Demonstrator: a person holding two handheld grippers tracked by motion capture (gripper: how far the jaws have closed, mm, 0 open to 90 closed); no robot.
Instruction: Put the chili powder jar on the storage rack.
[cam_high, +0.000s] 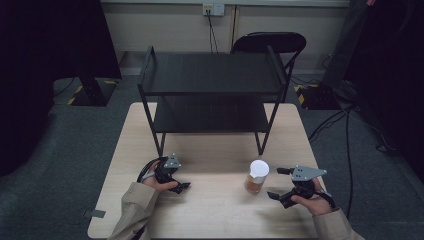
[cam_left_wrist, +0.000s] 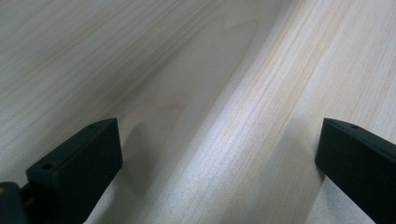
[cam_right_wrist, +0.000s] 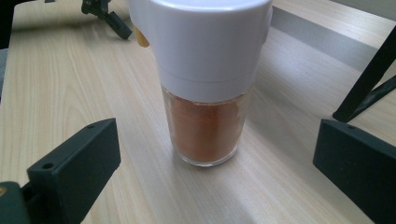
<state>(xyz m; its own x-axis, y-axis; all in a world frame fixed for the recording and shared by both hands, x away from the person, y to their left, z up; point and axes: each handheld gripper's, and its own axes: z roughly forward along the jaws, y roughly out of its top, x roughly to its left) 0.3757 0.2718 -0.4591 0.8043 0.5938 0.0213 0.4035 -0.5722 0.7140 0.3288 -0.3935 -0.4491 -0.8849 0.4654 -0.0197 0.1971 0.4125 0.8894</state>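
A clear spice jar (cam_high: 257, 176) with a tall white cap and orange-brown powder inside stands upright on the light wood table (cam_high: 210, 210), toward its near right part, just in front of the black 2-tier shelf rack (cam_high: 212, 92). No label or writing can be read on it. The right gripper (cam_high: 280, 183) sits just right of the jar with its jaws spread wide, gripping nothing; in the right gripper view the jar (cam_right_wrist: 205, 84) stands between and beyond them, untouched. The left gripper (cam_high: 176, 180) rests low over bare tabletop (cam_left_wrist: 196, 93) near the left side, jaws also wide apart and empty. Open table lies between the 2 grippers and along the near edge.
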